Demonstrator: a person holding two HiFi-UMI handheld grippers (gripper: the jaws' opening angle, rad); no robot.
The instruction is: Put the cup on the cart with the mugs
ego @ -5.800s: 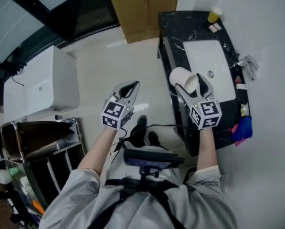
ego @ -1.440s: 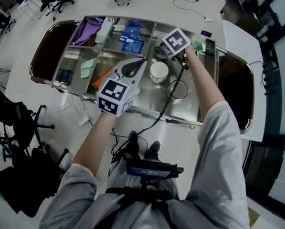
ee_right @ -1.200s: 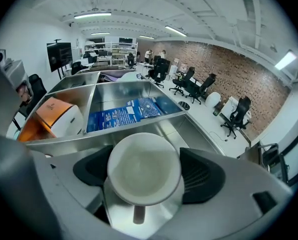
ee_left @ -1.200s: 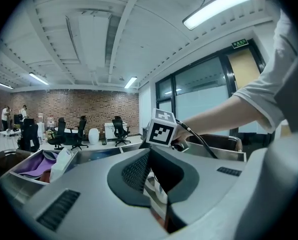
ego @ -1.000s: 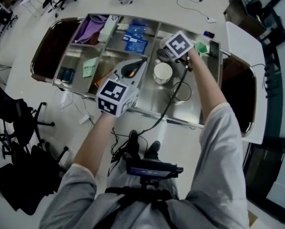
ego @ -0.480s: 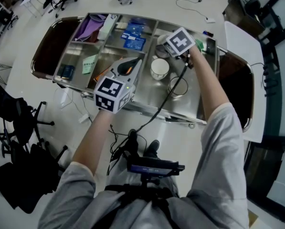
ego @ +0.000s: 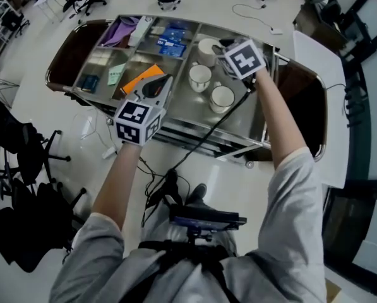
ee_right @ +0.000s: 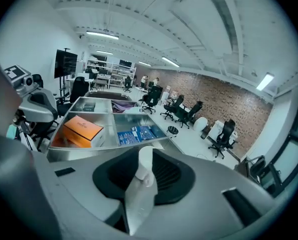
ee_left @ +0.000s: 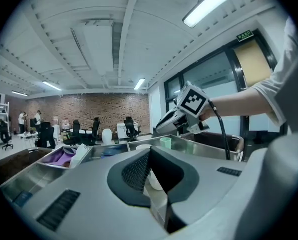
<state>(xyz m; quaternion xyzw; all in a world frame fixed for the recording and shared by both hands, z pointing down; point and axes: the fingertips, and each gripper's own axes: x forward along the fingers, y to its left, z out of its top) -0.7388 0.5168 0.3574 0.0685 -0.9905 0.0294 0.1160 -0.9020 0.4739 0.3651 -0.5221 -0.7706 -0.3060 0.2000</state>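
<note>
Right gripper (ego: 227, 47): held above the far right part of the cart (ego: 179, 106), clear of the crockery. Its jaws have just been closing and now stand drawn together to a thin slit, gripping nothing. In the right gripper view a pale form shows within that slit; it is probably a mug seen beyond the jaws, though the view does not settle this.

Left gripper (ego: 163, 81): held over the near edge of the cart and pointing across it, jaws closed with nothing between them. The left gripper view shows a white vessel and steel through the narrow gap behind the tips.

Cup (ego: 199, 76): released and standing upright, mouth up, on the steel floor of the cart's wide right-hand compartment. It stands between two white mugs, the far mug (ego: 207, 48) just beside it towards the right gripper and the near mug (ego: 222, 98) just beside it towards the person. No gripper touches any of the three.

Other compartments: an orange box (ego: 143, 77) lies in the middle section near the left gripper's tips. Blue packets (ego: 168, 36) lie in the section beyond it, and a purple cloth (ego: 117, 31) lies in the far left section.

A black cable (ego: 207, 131) runs from the right gripper down across the cart's near rail.
</note>
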